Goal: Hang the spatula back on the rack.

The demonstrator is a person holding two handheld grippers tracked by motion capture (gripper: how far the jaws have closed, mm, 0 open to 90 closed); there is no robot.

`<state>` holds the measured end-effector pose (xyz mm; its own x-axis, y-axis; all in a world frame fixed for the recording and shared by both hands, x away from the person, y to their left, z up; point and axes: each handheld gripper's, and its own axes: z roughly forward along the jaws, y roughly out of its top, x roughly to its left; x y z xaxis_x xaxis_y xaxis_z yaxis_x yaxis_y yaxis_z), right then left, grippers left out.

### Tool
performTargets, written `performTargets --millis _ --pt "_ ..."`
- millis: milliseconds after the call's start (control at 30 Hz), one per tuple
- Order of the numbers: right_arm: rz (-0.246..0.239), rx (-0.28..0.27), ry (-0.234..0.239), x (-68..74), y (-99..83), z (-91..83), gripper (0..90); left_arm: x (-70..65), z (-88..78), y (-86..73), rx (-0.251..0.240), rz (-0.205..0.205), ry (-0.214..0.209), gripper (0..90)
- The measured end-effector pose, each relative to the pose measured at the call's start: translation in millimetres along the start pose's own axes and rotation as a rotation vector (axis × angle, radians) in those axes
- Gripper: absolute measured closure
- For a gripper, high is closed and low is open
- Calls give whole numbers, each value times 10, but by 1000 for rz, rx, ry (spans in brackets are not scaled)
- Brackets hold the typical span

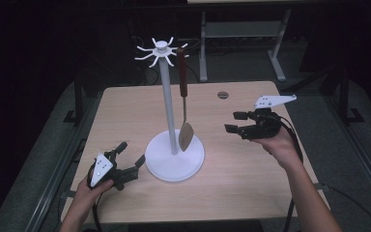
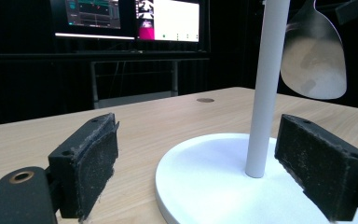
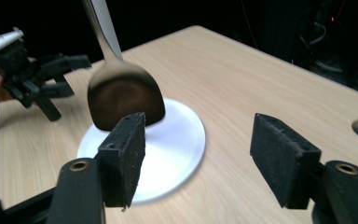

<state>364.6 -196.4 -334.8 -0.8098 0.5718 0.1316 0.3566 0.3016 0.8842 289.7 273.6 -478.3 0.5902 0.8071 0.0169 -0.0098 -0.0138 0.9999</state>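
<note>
Metal spatula (image 1: 185,134) hangs on the stand (image 1: 166,101), both claws apart.

stand (image 1: 165,104): white
spatula (image 1: 185,134): brown handle, metallic blade
table (image 1: 241,164): light wood grain
left gripper (image 1: 128,162): black
right gripper (image 1: 233,122): black

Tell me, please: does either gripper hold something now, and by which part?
Nothing is held. The left gripper stands open around the stand's base, and the right gripper is open in the air, clear of the hanging spatula.
</note>
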Motion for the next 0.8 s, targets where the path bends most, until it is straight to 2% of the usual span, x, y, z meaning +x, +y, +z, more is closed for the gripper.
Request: performTargets --millis 500,567,800 --pt "50 64 -42 -77 -473 -27 286 -6 0 -1 0 -8 2 126" --pt "61 81 -66 -75 -552 -20 271 -5 -1 -1 0 -8 2 126" --pt "94 115 -103 -93 -771 -38 235 -5 -2 -1 -2 -6 2 126"
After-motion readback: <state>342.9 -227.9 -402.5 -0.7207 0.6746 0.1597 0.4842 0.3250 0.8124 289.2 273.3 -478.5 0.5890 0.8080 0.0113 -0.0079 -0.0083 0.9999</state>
